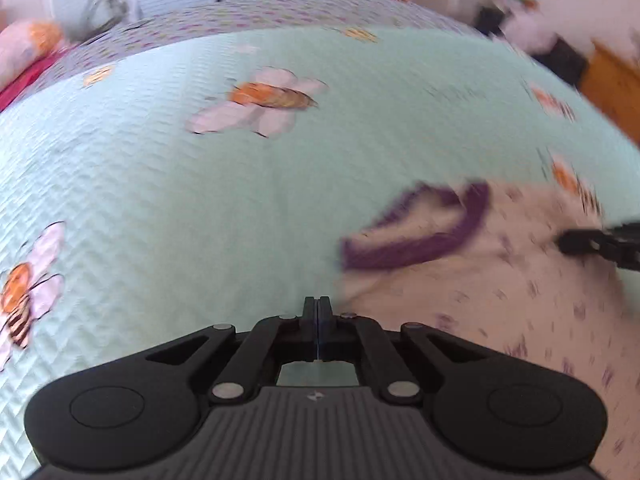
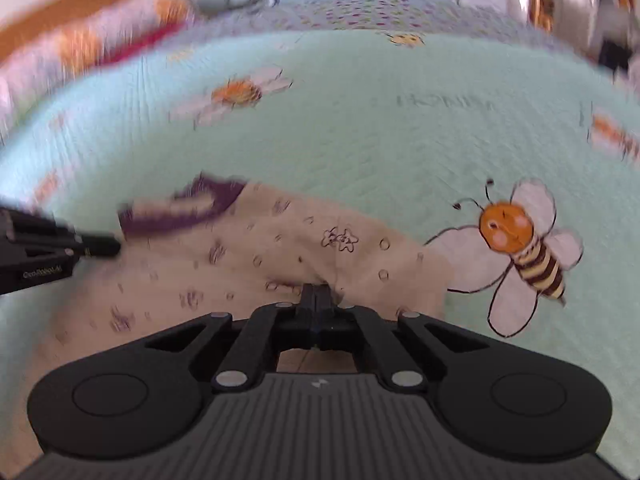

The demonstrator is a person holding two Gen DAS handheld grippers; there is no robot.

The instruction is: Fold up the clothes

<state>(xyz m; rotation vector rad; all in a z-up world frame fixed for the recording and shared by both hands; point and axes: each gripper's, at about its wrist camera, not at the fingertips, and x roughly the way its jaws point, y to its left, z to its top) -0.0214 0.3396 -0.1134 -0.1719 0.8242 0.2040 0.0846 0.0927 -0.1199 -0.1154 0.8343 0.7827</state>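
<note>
Firstly, in the left wrist view the left tongs (image 1: 318, 305) were clenched, the two fingers pressed flat together. Whether the fabric edge at their tip was caught between them I could not tell. The cream garment (image 1: 500, 280) with small purple marks and a purple collar (image 1: 416, 236) lay on the mint green bedspread (image 1: 200, 208), to the right of these tongs. The right tongs (image 1: 568, 240) reached onto the garment from the right edge, blurred.

Next, in the right wrist view the right tongs (image 2: 318, 294) were also clenched, their tip at a raised fold of the garment (image 2: 260, 248). The left tongs (image 2: 108, 247) came in from the left, close to the collar (image 2: 188, 212). A printed bee (image 2: 528, 248) on the bedspread (image 2: 360, 140) was just beside the garment's right edge.
</note>
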